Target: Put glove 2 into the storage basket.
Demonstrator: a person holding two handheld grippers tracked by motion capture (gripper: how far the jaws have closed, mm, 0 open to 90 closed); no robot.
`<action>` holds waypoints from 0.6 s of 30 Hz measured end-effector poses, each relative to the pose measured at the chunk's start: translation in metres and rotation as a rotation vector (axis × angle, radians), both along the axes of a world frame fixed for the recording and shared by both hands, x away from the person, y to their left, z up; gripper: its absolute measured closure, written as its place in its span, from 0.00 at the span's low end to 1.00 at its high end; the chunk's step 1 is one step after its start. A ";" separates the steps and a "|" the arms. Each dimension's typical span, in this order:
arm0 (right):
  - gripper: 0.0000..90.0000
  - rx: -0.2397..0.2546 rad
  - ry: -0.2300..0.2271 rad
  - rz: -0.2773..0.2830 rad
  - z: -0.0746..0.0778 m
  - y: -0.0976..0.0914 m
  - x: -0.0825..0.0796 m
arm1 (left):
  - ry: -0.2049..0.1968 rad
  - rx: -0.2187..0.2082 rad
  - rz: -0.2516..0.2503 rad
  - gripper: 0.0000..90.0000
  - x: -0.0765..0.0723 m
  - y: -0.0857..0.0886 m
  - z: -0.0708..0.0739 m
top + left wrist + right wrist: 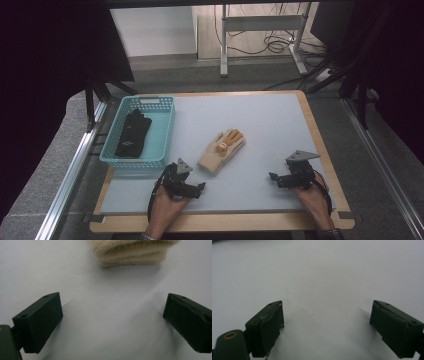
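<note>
A cream knitted glove (221, 150) with orange fingers lies flat in the middle of the grey table top, cuff toward me. My left gripper (192, 181) rests just below the cuff, held in a hand. In the left gripper view its jaws stand wide apart over bare table (112, 320), with the cream cuff (132, 252) ahead of them and untouched. My right gripper (277, 179) sits at the front right and points left. Its jaws (327, 325) are wide open over bare table. A black glove (132, 132) lies inside the teal basket (167, 131).
The teal basket stands at the table's left side, close to the left gripper. A wooden rim (320, 150) frames the grey table top (260, 125). Beyond the far edge are metal table legs (224, 45) and loose cables (277, 42) on the floor.
</note>
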State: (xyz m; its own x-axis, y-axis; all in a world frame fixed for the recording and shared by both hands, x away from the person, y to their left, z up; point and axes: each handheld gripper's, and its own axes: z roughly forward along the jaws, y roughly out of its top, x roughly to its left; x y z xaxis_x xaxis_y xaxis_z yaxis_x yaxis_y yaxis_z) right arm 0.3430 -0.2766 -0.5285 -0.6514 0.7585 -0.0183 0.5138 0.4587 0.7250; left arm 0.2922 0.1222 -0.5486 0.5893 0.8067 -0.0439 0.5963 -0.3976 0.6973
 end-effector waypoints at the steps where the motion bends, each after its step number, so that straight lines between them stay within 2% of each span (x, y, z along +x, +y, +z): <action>1: 0.11 0.009 -0.002 0.004 0.001 -0.002 0.000 | 0.001 0.000 -0.001 0.03 0.000 0.000 0.000; 6: 0.09 -0.035 -0.005 -0.008 -0.001 -0.001 -0.001 | 0.006 -0.001 0.003 0.03 0.000 0.000 0.000; 18: 0.09 -0.030 -0.008 -0.017 -0.002 -0.001 -0.001 | 0.007 -0.004 0.003 0.02 0.001 -0.001 0.000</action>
